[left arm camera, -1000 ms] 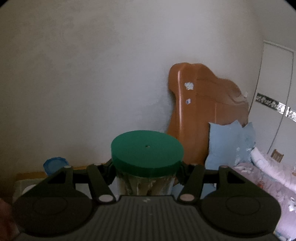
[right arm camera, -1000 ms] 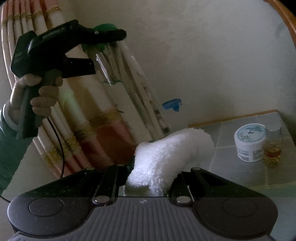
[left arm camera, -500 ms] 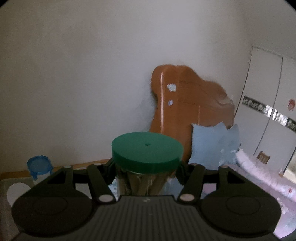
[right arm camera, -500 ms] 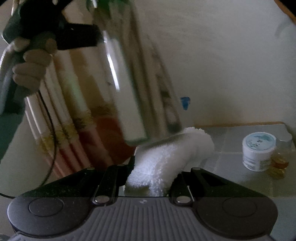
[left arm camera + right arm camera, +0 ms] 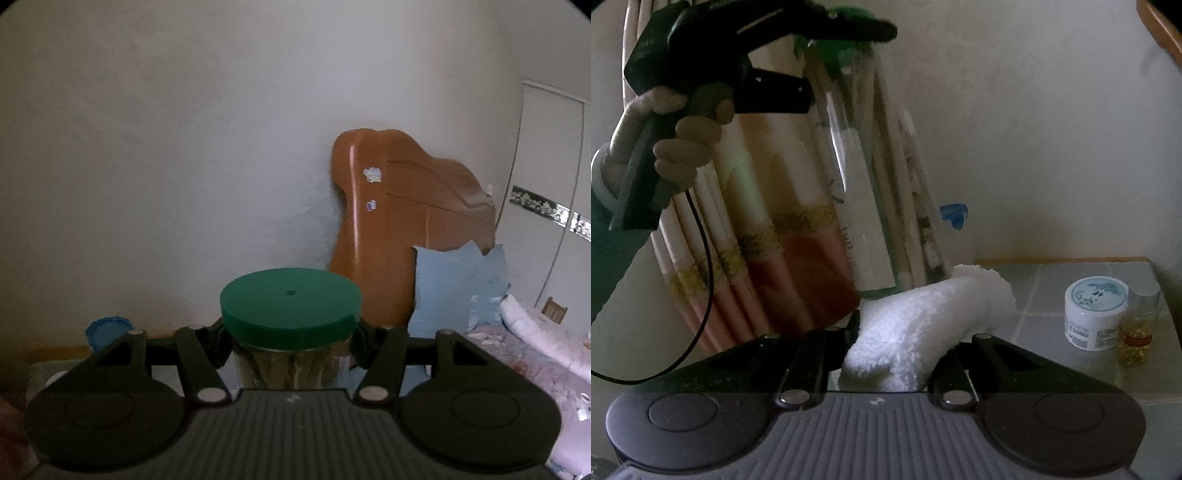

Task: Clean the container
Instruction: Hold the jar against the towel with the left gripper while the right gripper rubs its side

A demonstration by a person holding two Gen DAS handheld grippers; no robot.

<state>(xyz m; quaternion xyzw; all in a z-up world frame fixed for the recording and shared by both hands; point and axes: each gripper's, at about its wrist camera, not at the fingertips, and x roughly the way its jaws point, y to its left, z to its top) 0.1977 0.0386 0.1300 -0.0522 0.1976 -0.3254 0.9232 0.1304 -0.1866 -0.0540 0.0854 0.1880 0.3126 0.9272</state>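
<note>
While the container (image 5: 875, 177), a tall clear jar with green lid (image 5: 290, 308), is pinched below the lid by the left gripper (image 5: 290, 343) and held aloft, a white cloth (image 5: 923, 325), clamped in the right gripper (image 5: 897, 354), seemingly touches its base. Risk: slippage under wiping pressure. Contact blurred; contents indistinct

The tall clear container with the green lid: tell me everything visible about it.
The container is a tall clear cylinder, glass or plastic, with a flat round green lid still on. Pale stick-like contents stand inside. The left gripper clamps it just under the lid, holding it in the air, tilted. The white fluffy cloth in the right gripper meets its lower end.
</note>
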